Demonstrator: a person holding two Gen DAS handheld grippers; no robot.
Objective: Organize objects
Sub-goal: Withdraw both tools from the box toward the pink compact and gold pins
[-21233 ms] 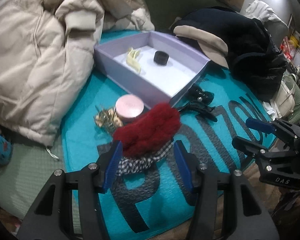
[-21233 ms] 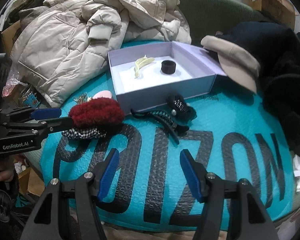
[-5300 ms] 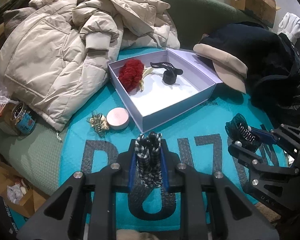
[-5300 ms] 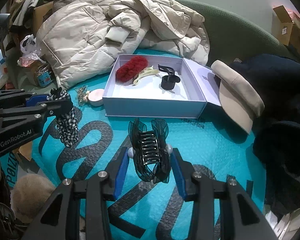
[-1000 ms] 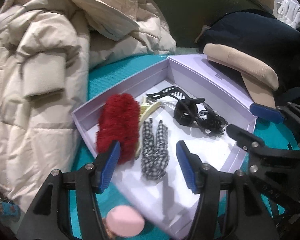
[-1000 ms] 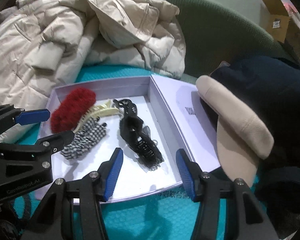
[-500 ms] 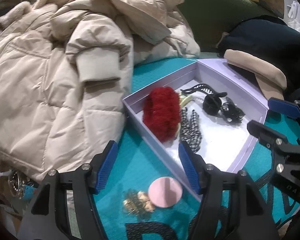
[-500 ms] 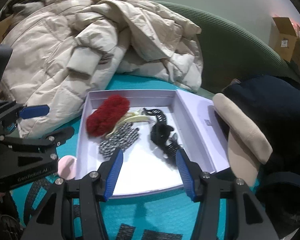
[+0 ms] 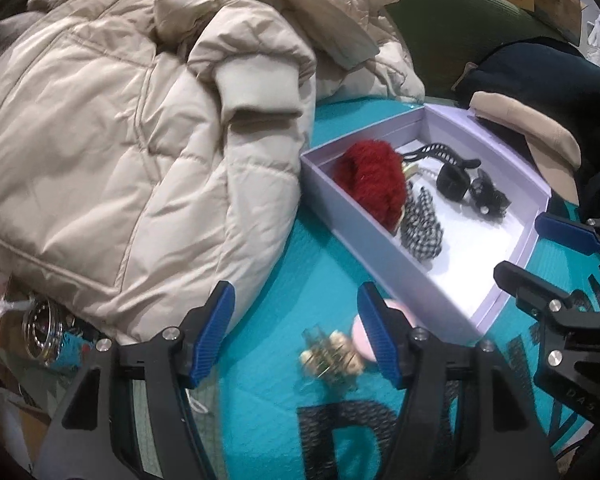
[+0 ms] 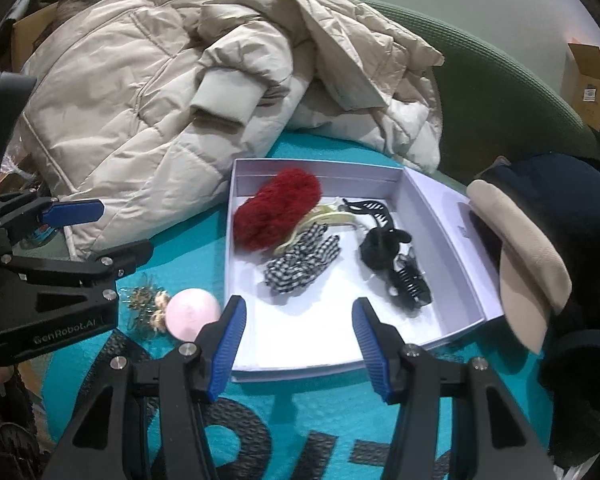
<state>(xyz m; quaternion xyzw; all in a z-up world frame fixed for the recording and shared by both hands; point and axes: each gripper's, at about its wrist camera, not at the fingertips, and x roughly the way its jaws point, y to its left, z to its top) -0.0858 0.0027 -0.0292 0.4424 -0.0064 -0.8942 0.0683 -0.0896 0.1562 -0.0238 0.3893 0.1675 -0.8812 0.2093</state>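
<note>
Left wrist view: the left tool (image 9: 296, 332) has drawn back from the shallow lilac cardboard box (image 9: 364, 224) and hangs spread and empty, where a second ago it stood over the checked black-and-white fabric scrunchie (image 9: 422, 228) inside. That scrunchie now lies in the box beside the fluffy dark-red hair clip (image 9: 370, 184), with the black claw clips (image 10: 396, 256) further along. The right tool (image 10: 298, 336) is likewise spread and empty, low over the box's near wall. By my reading most pieces are sorted, and two remain outside on the teal bubble mailer (image 9: 292, 264): a round pink compact (image 10: 190, 314) and a small gold-and-pearl hair ornament (image 9: 332, 356), touching each other just beside the box wall. The left tool seems to be lining up on them. The cream puffer jacket (image 9: 120, 140) crowds the near side, and the box wall stands close against the compact.
</note>
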